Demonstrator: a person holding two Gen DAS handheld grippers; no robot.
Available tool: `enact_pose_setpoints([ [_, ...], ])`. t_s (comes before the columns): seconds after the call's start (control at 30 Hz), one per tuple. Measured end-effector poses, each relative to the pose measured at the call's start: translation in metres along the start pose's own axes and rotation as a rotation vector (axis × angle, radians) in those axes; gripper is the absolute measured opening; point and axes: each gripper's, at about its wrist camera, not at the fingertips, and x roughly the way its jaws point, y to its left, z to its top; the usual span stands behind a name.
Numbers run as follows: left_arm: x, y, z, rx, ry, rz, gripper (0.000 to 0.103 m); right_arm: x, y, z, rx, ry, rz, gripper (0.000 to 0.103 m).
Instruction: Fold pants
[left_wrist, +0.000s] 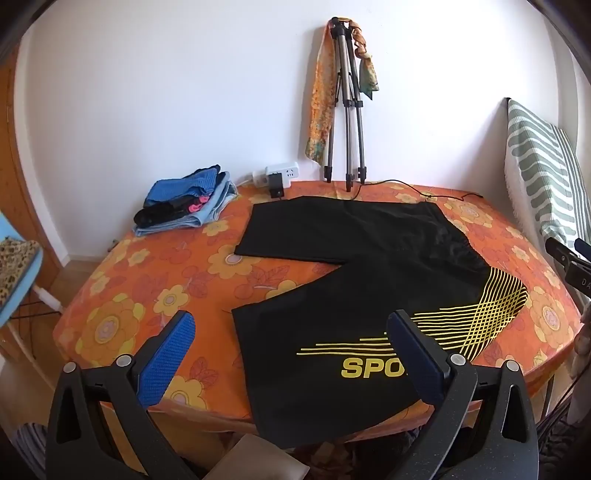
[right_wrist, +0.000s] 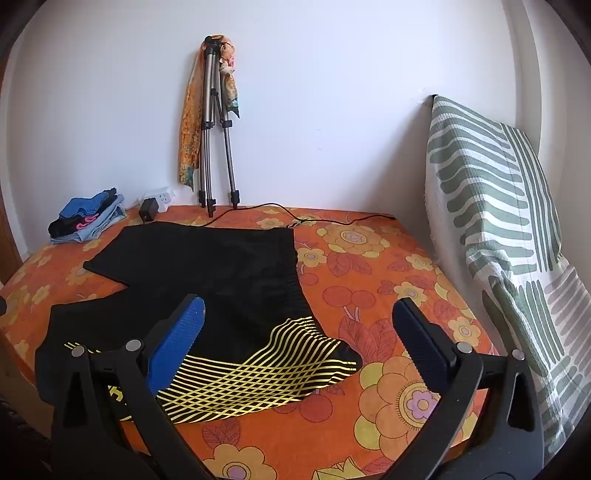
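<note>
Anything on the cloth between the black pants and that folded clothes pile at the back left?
Nothing: in the left wrist view, only bare floral tablecloth separates the pants from the clothes pile.

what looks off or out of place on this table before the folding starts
The black sport pants lie askew, legs splayed apart in a V, the near leg's hem hanging over the table's front edge. A tripod draped with scarves stands on the flowered tablecloth.

Soft cloth and hard plastic, by the look of it.
The black pants are smooth matt fabric; the table wears printed cloth; the tripod is brushed metal.
</note>
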Motion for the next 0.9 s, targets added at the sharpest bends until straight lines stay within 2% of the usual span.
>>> enact_pose_setpoints([
  [0.3,-0.0048,0.0017,-0.0015,-0.037,-0.010,-0.029,0.103,0.0022,0.0002,0.0015,0.000,0.009,-0.003,0.103],
  [0.9,-0.0058,0.0036,-0.0017,-0.046,-0.016,-0.025,0.103,-0.0011,-0.0026,-0.0003,0.006,0.005,-0.005,0.103],
])
